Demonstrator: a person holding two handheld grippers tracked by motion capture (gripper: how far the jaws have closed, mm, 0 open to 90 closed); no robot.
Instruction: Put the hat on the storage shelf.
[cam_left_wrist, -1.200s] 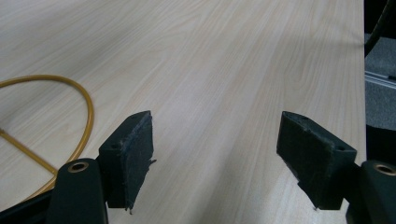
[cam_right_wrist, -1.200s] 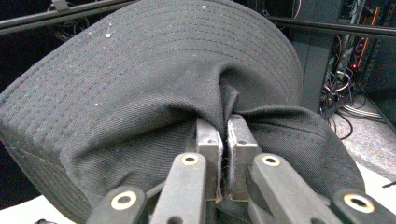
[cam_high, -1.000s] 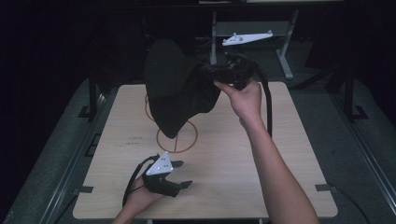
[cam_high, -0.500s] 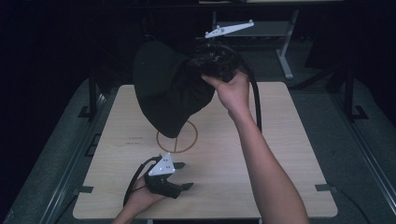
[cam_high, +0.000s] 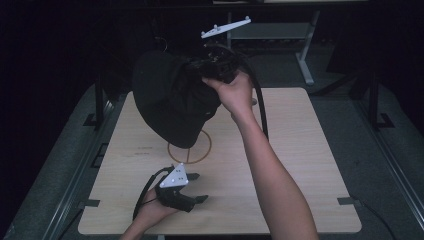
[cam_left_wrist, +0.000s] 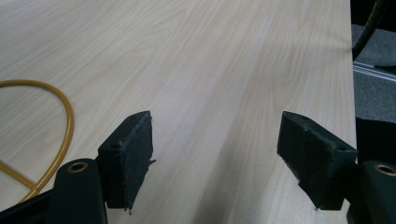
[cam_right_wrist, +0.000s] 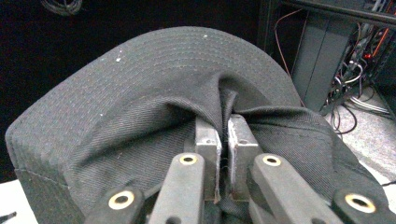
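Observation:
A black cap (cam_high: 172, 97) hangs in the air above the far part of the wooden table (cam_high: 300, 150), its brim pointing down and to the left. My right gripper (cam_high: 212, 67) is shut on the cap's cloth. In the right gripper view its jaws pinch a fold of the cap (cam_right_wrist: 140, 107), with the gripper (cam_right_wrist: 224, 140) closed tight on it. My left gripper (cam_high: 197, 187) rests low near the table's front edge, open and holding nothing. The left gripper view has its pads (cam_left_wrist: 133, 149) wide apart over bare wood, the gripper (cam_left_wrist: 217, 149) open.
A yellow-orange circle mark (cam_high: 192, 150) is drawn at the table's middle, partly under the cap; its arc (cam_left_wrist: 60, 126) lies left of the left gripper. A metal stand (cam_high: 300, 40) is behind the table. Dark rails run along both sides.
My right gripper has lifted the cap higher and carried it farther back and a little left. The left gripper has stayed near the front edge.

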